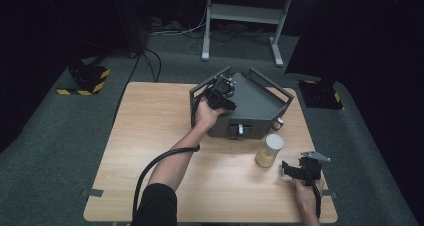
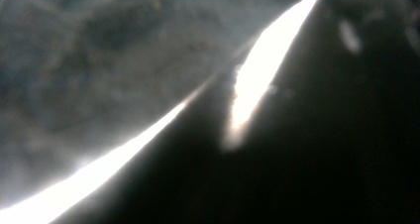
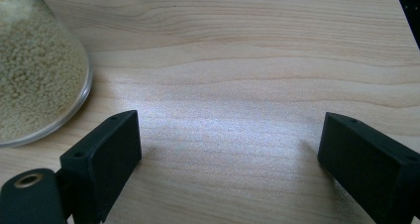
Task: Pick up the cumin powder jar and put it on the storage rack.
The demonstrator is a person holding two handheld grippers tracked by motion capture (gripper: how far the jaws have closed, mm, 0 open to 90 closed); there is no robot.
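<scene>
A grey metal box (image 1: 257, 108) with frame handles stands at the back middle of the wooden table (image 1: 150, 136). My left gripper (image 1: 221, 93) is held over the box's top left corner; its jaws are hidden from above. In the left gripper view a blurred grey surface (image 2: 99, 60) and a bright streak (image 2: 252, 80) lie very close to the camera. A clear jar of pale grains (image 1: 269, 150) stands in front of the box's right side. My right gripper (image 1: 290, 170) rests low on the table just right of the jar (image 3: 34, 70), open (image 3: 228, 154), with bare wood between its jaws.
The box front carries a small white knob (image 1: 240, 129) and a round fitting (image 1: 278, 122) at its right corner. Beyond the table are a white desk frame (image 1: 240, 16), floor cables and yellow-black striped blocks (image 1: 87, 78). My right hand is near the table's front right corner.
</scene>
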